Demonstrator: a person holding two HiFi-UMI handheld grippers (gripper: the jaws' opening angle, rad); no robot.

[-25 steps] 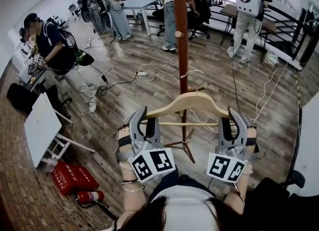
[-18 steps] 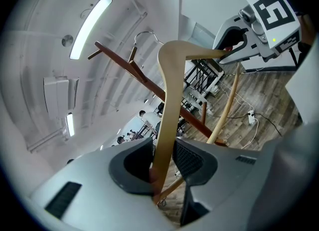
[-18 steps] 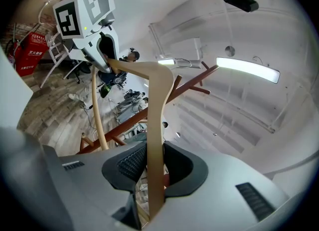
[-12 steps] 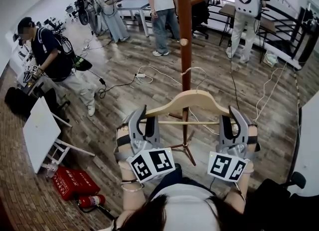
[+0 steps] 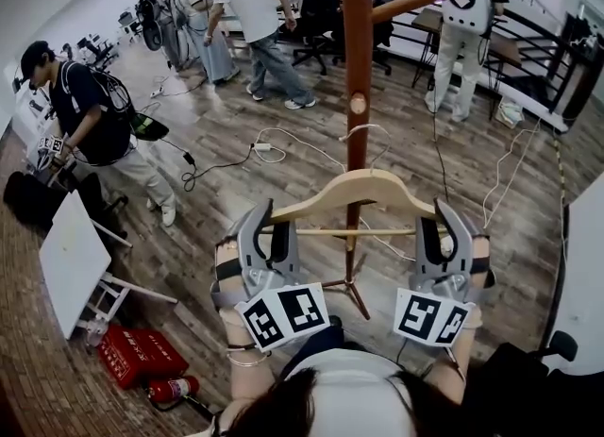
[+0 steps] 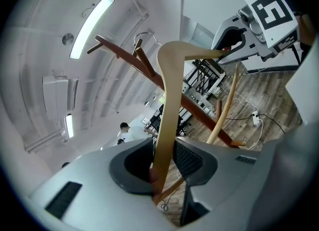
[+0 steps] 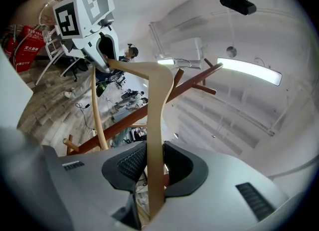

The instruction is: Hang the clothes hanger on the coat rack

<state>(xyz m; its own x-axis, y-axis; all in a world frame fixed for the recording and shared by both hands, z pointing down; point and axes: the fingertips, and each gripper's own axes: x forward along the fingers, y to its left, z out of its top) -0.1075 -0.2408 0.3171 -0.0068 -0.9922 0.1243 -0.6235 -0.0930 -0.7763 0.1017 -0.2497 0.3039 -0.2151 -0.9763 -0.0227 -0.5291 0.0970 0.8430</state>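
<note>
The wooden clothes hanger point(image 5: 354, 190) is carried in the air between the two tools. The left hand-held gripper point(image 5: 270, 221) pinches one shoulder tip, its pads closed on the flat wood. The right hand-held gripper point(image 5: 441, 221) pinches the other tip the same way. The hanger's long axis runs crosswise from one hand-held gripper to the other, roughly level, with its arch bowed away from the person.

The coming move turns on the wire hook point(image 5: 364, 133). It rises from the crown of the arch, ahead of both hand-held grippers and midway between them, so neither hand is nearer to it. Just beyond it stands the pole of the coat rack point(image 5: 357, 39), in line with that midpoint. A stub peg point(image 5: 358, 103) faces out of the pole just above the hook. A longer slanted peg point(image 5: 408, 3) branches off higher, toward the right hand-held gripper's side.

The hook does not appear to rest on either peg yet; whether it touches the pole I cannot tell. In my judgement, both hands must lift and push forward together to drop the hook over a peg.
</note>
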